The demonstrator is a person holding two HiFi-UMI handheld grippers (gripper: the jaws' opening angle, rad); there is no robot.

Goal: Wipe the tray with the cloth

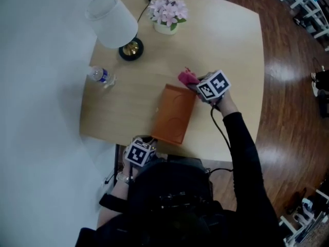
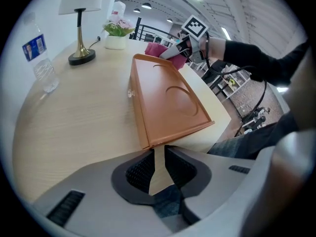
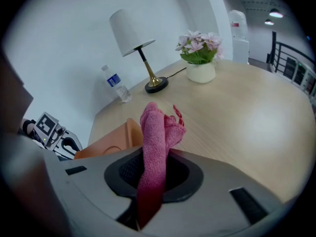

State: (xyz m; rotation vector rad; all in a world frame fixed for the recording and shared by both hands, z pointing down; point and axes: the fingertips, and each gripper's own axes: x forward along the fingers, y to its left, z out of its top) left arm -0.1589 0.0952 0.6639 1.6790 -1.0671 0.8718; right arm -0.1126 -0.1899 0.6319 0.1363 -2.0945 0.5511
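Pale table [image 1: 231, 45] holds tray [image 1: 175, 112] by its near edge, cloth [image 1: 187, 77] beyond.

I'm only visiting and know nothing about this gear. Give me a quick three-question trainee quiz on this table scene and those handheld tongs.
1. True or false: the right tongs are clamped on the pink cloth.
2. What lies just ahead of the left tongs?
A. a lamp
B. the tray
C. a bottle
3. Fill in: the tray's colour is ___.

Key: 1 true; 2 B; 3 orange.
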